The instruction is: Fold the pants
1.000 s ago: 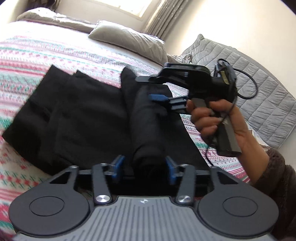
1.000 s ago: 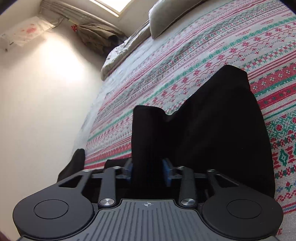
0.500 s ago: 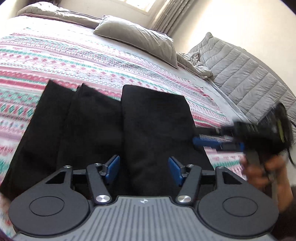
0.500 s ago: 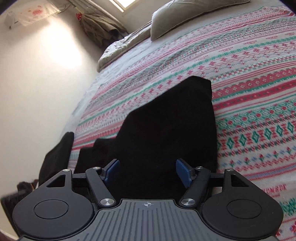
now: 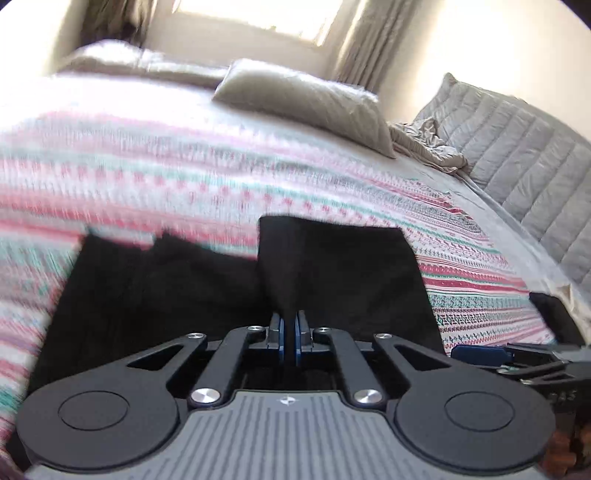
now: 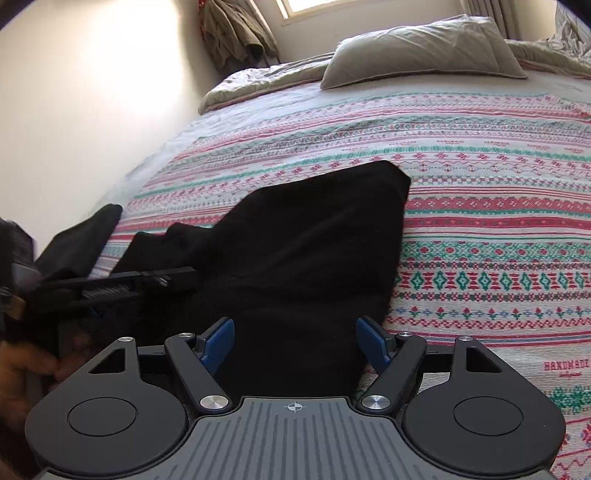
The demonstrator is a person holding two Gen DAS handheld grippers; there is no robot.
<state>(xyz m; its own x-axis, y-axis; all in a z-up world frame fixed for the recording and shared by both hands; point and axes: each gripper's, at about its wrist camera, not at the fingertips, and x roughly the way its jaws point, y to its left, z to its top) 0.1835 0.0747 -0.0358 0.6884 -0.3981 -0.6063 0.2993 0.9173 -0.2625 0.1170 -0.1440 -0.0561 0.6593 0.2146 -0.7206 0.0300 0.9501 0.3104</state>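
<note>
Black pants (image 5: 351,277) lie folded on the patterned bedspread, filling the near middle of both views. My left gripper (image 5: 290,332) is shut on a pinched ridge of the pants, and the cloth tents up into its blue pads. My right gripper (image 6: 295,343) hangs over the near edge of the pants (image 6: 314,240); its jaws are opening, and the cloth lies between the blue pads (image 6: 218,343) without being pressed. The right gripper's blue pad (image 5: 480,354) shows at the lower right of the left wrist view. The left gripper's body (image 6: 129,284) shows at the left of the right wrist view.
The striped bedspread (image 6: 480,184) covers a wide bed. A grey pillow (image 6: 424,48) lies at its far end. A quilted grey cover (image 5: 517,147) stands along the right side. A wall and hanging clothes (image 6: 236,33) are at the left. A hand (image 6: 22,362) holds the left gripper.
My left gripper's jaws closed onto a ridge of the pants and the view tilted up. My right gripper's jaws widened off the cloth, and it rolled and drew back.
</note>
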